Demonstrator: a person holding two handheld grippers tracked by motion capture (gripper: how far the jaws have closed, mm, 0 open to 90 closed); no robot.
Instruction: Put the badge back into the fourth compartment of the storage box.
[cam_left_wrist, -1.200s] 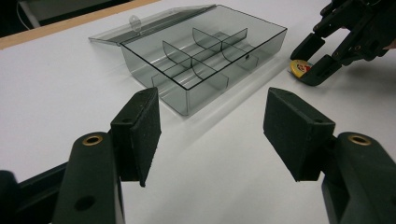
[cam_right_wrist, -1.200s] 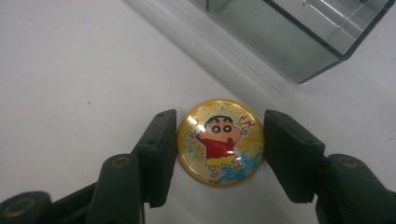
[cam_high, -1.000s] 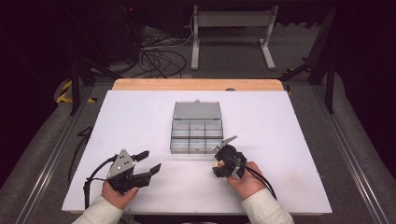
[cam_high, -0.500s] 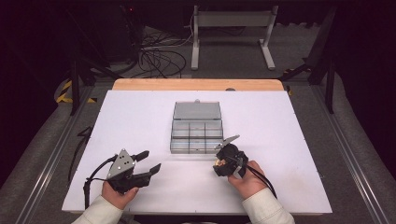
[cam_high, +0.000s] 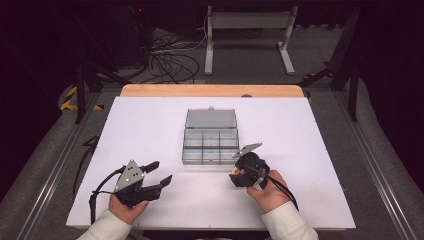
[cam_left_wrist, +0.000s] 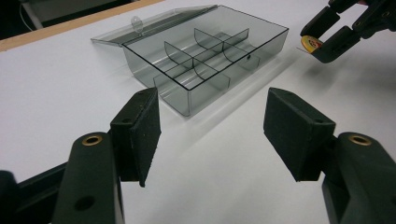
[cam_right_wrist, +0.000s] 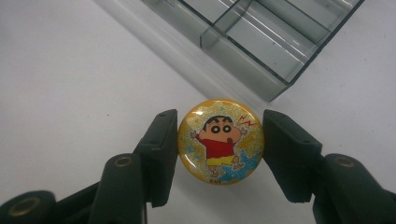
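A round yellow badge (cam_right_wrist: 220, 141) with a cartoon boy in a red shirt sits between the pads of my right gripper (cam_right_wrist: 220, 144), which is shut on it just above the white table. In the high view the right gripper (cam_high: 236, 173) hovers by the near right corner of a clear grey compartment box (cam_high: 186, 150). The box (cam_left_wrist: 187, 100) lies open, its lid (cam_high: 211, 118) flat behind it. My left gripper (cam_high: 161, 171) rests at the table's near left, jaws open with nothing between them (cam_left_wrist: 212, 135). Its camera sees the right gripper (cam_left_wrist: 322, 37) with the badge (cam_left_wrist: 310, 43).
The white table top (cam_high: 310, 150) has a wooden strip (cam_high: 210, 90) along its far edge. Cables and a metal stand lie on the dark floor beyond. A cable trails from each gripper toward the person's sleeves.
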